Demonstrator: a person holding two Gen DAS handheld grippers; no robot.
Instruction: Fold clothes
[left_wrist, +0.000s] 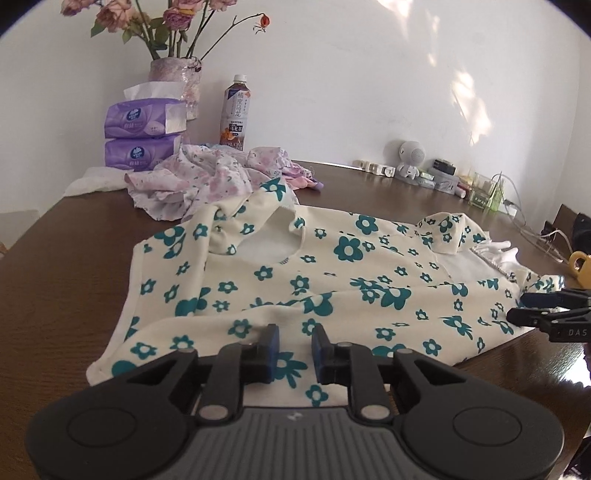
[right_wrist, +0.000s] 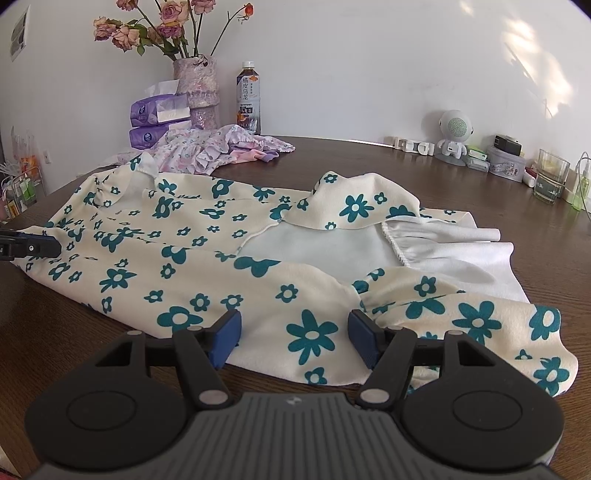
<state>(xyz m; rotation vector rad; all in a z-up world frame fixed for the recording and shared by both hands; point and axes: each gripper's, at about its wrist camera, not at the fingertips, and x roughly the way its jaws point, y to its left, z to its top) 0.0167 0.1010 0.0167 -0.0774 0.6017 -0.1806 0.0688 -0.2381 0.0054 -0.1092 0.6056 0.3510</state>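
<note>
A cream garment with teal flowers (left_wrist: 332, 280) lies spread on the brown wooden table (left_wrist: 62, 280), neckline toward the far left and white lining (right_wrist: 325, 247) showing where its right part is turned back. My left gripper (left_wrist: 295, 343) hovers low over the garment's near edge, its blue pads a narrow gap apart with cloth showing below them. It shows again in the right wrist view as the left gripper (right_wrist: 37, 247) at the left edge. My right gripper (right_wrist: 295, 334) stands wide open over the near hem, with a large flower between its fingers. It also appears in the left wrist view, right gripper (left_wrist: 528, 308), at the cloth's right edge.
A crumpled pile of pink floral clothes (left_wrist: 207, 181) lies behind the garment. Further back stand two purple tissue packs (left_wrist: 144, 125), a vase of dried roses (left_wrist: 177, 70) and a tea bottle (left_wrist: 235, 114). A small white robot figure (right_wrist: 454, 136), tins and a glass (right_wrist: 550, 177) line the far right edge.
</note>
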